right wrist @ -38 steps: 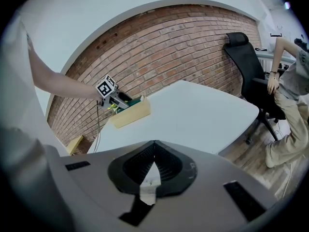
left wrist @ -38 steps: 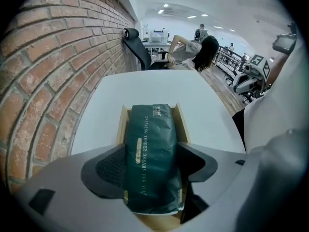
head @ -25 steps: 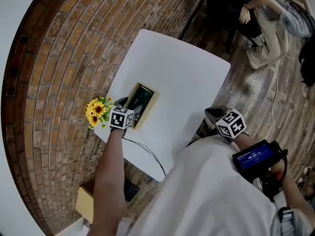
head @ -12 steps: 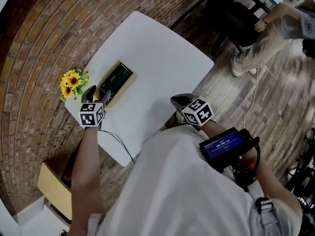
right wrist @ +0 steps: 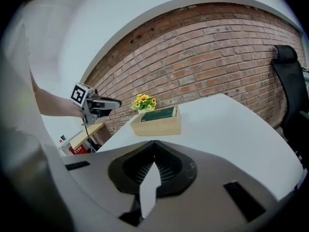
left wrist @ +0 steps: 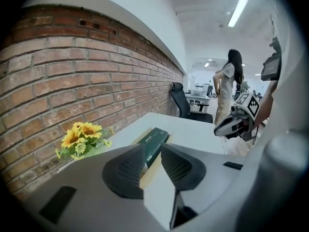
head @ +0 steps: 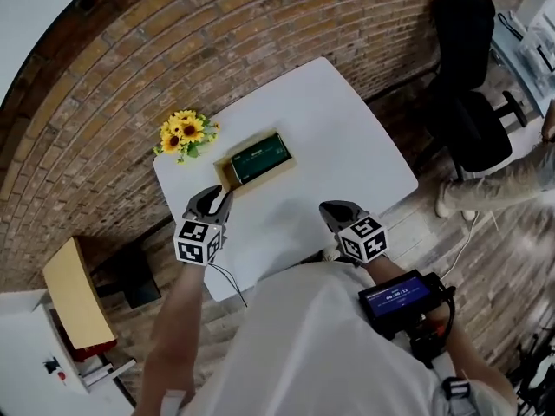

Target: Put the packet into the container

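While I am looking down through the head view, I am seeing the dark green packet [head: 260, 153] lying inside the tan container [head: 227, 170] on the white table [head: 347, 120]. Sunflowers [head: 184, 132] are standing just beside the container. The left gripper [head: 212, 199] and the right gripper [head: 334, 211] are hovering over the near table edge, apart from the container. I am judging a careless sweep to be the main risk: a low pass could be shoving the container or toppling the flowers. The thin cable [head: 227, 277] under the left gripper could also be catching on the table edge.

Through the left gripper view, I am seeing that the left gripper [left wrist: 153, 149] has just been closing its jaws. A narrow gap is remaining, with nothing between them. The packet [left wrist: 153, 140] and a strip of the container [left wrist: 146, 174] are showing beyond the gap, clear of the pads.

Through the right gripper view, I am seeing the right gripper [right wrist: 154, 144] with its jaws meeting at the tips, holding nothing. The container [right wrist: 157, 125] is sitting well ahead, with the packet [right wrist: 158, 114] showing at its rim. I am judging that a packet riding this high could be slipping out if the container gets bumped.
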`<state>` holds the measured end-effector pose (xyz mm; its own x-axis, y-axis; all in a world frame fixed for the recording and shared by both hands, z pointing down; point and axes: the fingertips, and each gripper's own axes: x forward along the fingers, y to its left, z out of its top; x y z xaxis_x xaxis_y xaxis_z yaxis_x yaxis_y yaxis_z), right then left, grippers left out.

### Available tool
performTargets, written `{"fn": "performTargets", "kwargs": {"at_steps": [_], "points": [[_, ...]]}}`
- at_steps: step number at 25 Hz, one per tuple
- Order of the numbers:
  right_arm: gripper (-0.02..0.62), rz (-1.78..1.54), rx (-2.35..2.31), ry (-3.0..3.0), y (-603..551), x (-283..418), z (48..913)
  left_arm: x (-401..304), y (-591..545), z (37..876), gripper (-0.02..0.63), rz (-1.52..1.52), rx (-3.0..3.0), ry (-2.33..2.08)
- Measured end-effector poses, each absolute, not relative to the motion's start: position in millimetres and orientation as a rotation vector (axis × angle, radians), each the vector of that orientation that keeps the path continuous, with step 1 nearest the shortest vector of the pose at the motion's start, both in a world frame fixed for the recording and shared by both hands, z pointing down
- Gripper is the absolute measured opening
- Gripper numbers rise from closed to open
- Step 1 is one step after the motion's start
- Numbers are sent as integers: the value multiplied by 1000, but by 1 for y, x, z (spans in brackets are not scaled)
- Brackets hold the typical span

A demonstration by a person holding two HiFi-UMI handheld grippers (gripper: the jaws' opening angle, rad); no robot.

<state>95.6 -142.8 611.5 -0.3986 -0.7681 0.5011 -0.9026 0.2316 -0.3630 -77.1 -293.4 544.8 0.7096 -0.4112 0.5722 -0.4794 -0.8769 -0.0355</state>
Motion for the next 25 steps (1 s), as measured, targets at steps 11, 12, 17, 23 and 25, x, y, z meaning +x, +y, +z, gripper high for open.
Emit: {"fn": "performTargets", "kwargs": {"at_steps": [11, 12, 17, 23, 25], "points": [[5, 841, 1493, -2414, -173, 76, 589, -107, -235, 560, 8, 679, 2608, -864], [6, 831, 1480, -2429, -173, 72, 587, -108, -229, 563, 8, 678, 2593, -865], [5, 762, 1428, -2474, -175, 58, 576, -114, -203, 583, 8, 686, 2521, -855], [5, 767, 1416, -2464, -179, 58, 576, -109, -201, 590, 9, 666, 2517, -819], [6, 767, 1414, -2464, -181, 59, 575, -106, -204, 588, 8, 657, 2528, -818]]}}
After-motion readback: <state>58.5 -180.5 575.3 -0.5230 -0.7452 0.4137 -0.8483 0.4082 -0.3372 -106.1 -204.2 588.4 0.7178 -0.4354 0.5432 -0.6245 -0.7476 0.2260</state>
